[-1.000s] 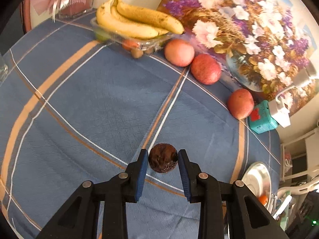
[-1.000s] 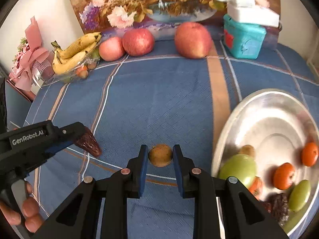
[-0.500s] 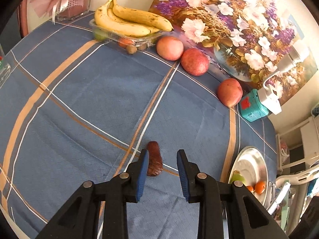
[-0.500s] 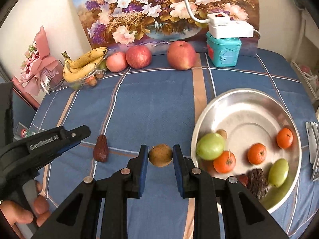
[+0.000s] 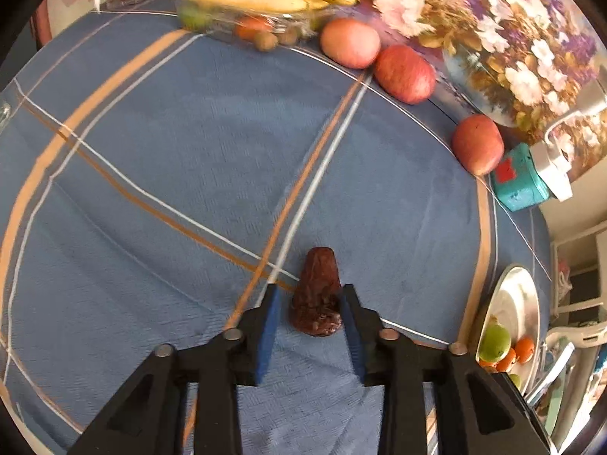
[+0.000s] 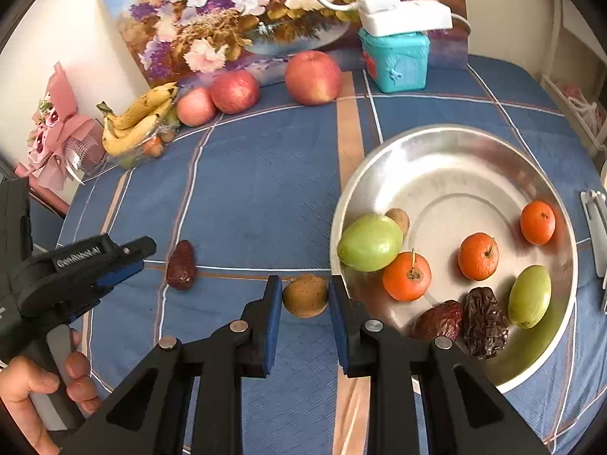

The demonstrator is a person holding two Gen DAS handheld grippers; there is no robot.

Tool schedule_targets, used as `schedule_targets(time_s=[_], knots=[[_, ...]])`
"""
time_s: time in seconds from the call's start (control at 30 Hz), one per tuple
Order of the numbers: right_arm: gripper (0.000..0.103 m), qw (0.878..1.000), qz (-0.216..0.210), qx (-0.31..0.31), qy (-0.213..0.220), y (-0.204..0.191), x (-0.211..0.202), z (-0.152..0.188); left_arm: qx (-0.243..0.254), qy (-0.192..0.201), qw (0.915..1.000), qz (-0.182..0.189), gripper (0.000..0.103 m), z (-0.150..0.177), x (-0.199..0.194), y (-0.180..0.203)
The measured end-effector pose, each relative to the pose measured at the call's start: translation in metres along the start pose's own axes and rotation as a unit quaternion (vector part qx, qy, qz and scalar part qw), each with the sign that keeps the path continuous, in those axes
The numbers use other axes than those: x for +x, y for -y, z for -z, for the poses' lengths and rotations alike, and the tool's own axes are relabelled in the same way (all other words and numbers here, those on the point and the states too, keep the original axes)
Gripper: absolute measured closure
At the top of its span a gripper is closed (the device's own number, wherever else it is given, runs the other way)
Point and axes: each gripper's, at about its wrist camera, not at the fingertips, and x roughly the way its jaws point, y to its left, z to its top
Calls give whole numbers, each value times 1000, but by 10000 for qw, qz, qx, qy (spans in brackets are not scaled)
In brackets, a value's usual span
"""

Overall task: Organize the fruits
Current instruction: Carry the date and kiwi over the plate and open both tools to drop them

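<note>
A dark red date (image 5: 316, 297) lies on the blue tablecloth between the open jaws of my left gripper (image 5: 309, 313); it also shows in the right wrist view (image 6: 181, 265), just right of the left gripper's fingertips (image 6: 142, 246). My right gripper (image 6: 305, 295) is shut on a small brown fruit (image 6: 305, 295) and holds it just left of the silver plate (image 6: 455, 144). In the plate lie a large green fruit (image 6: 370, 242), three small oranges (image 6: 478, 256), a small green fruit (image 6: 529, 295), two dates (image 6: 483, 326) and a small brown fruit (image 6: 398, 220).
Three red apples (image 6: 313, 77) line the back edge below a flower painting (image 6: 242, 15). Bananas (image 6: 140, 121) rest on a clear tray at the back left beside a pink bouquet (image 6: 57, 132). A teal box (image 6: 394, 58) with a white adapter stands at the back.
My left gripper opened and let go of the date, which now lies on the cloth between its jaws. My right gripper still holds the brown fruit and has moved closer to the plate.
</note>
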Motion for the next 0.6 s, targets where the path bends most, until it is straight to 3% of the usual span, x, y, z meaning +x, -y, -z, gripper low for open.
schedule_targets(time_s=[0.17,0.23,0.6], knots=[[77,10000,11,-13,-8,2,0,-1,240,-160,9996,30,59,7,11,11],[77,10000,9,-13,-17,3,0,0,357,-274,9989,-152,67,11,18,15],[77,10000,2,-38,-7,4,-3,-1,310,-112,9995,-9,68,9,2,13]])
